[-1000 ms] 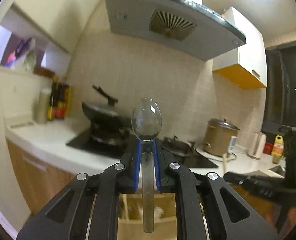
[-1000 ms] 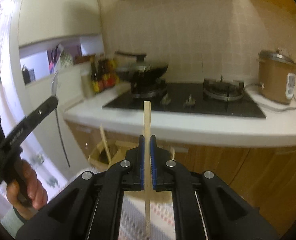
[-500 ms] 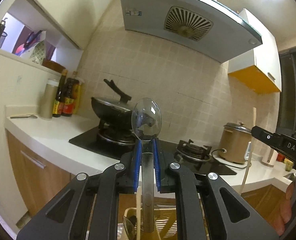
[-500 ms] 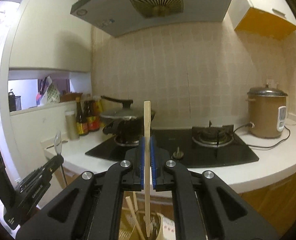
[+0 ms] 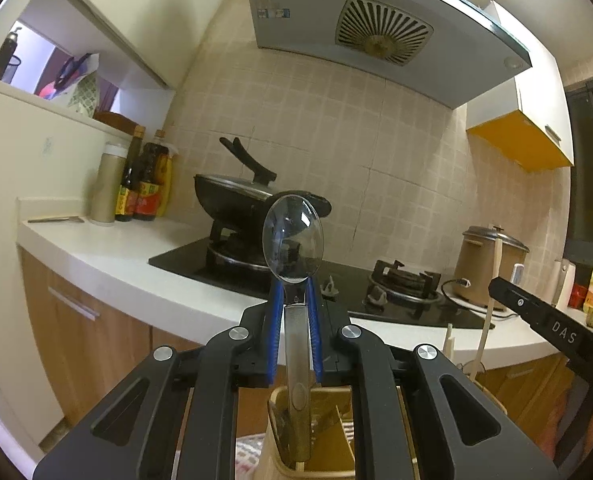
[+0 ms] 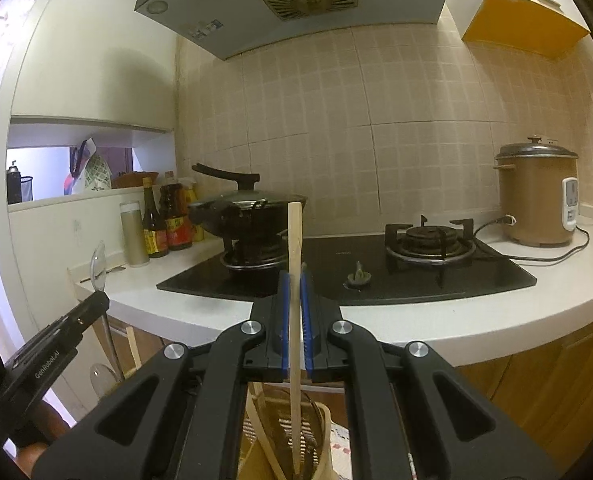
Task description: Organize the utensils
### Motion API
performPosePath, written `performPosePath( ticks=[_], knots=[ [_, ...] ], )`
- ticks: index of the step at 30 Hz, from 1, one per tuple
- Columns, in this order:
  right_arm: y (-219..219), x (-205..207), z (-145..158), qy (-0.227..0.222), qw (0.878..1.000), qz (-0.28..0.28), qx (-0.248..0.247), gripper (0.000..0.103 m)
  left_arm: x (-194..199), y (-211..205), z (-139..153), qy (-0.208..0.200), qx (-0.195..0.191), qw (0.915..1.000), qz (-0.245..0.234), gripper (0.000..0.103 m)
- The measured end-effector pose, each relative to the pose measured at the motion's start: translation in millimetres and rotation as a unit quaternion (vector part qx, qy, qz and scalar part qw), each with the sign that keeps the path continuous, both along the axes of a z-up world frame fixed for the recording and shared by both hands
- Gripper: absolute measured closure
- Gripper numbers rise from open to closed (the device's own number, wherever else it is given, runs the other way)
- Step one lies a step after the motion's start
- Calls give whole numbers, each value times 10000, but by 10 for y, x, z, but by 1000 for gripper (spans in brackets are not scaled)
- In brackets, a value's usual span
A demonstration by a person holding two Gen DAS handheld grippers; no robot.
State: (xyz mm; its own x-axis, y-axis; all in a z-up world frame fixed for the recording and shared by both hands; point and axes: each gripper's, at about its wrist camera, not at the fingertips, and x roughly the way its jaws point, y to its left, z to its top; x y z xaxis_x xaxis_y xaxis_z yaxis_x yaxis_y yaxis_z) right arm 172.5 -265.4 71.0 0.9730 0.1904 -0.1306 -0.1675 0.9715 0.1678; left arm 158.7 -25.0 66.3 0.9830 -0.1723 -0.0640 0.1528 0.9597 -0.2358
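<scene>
Left tongs (image 5: 295, 312) pinching a spoon (image 5: 293, 240) by its handle, bowl up, handle end dipping into a wooden holder (image 5: 272, 432) below. Right tongs (image 6: 295, 312) clamped on a chopstick (image 6: 295, 240), upright, lower end down inside the holder (image 6: 324, 440). Behind both, a white worktop (image 6: 456, 320) with a hob (image 6: 416, 276), a lidded wok (image 6: 248, 216) and sauce bottles (image 6: 164, 216).

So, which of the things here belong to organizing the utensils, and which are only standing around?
Belong to the job:
- metal spoon, in the left gripper
- wooden chopstick, in the right gripper
- wooden holder below them

Just standing around:
- lidded wok
- sauce bottles
- rice cooker
- free burner
</scene>
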Motion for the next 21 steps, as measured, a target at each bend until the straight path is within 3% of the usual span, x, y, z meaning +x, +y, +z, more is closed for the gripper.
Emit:
performPosePath(
  ticks=[2, 3, 4, 7, 9, 11, 13, 18, 21],
  knots=[
    [-8, -24, -28, 98, 9999, 85, 17, 99, -36, 15, -5, 5, -11, 10000, -22, 88],
    [-5, -34, -34, 137, 9999, 101, -4, 98, -61, 35, -3, 14, -43, 10000, -47, 75],
    [-4, -57, -41, 185, 9997, 128, -39, 98, -82, 51, 2, 34, -68, 10000, -44, 70],
    [-28, -143, -50, 274, 9994, 202, -35, 97, -169, 105, 49, 55, -62, 10000, -18, 69],
    [-55, -207, -48, 329, 9992, 207, -10, 89, -224, 146, 83, 83, -102, 9999, -38, 67],
    [-96, -322, -38, 332, 9993, 163, 47, 68, -316, 202, 132, 100, -172, 9998, -84, 63],
    [-129, -445, -15, 293, 9995, 88, 80, 56, -397, 233, 185, 103, -193, 9997, -92, 62],
    [-168, -765, 31, 361, 9993, -5, 60, 56, -709, 266, 318, 96, -60, 9999, -116, 49],
    [-171, -989, 28, 395, 9991, -131, -27, 44, -932, 287, 350, 77, -29, 9999, -128, 40]
  ],
)
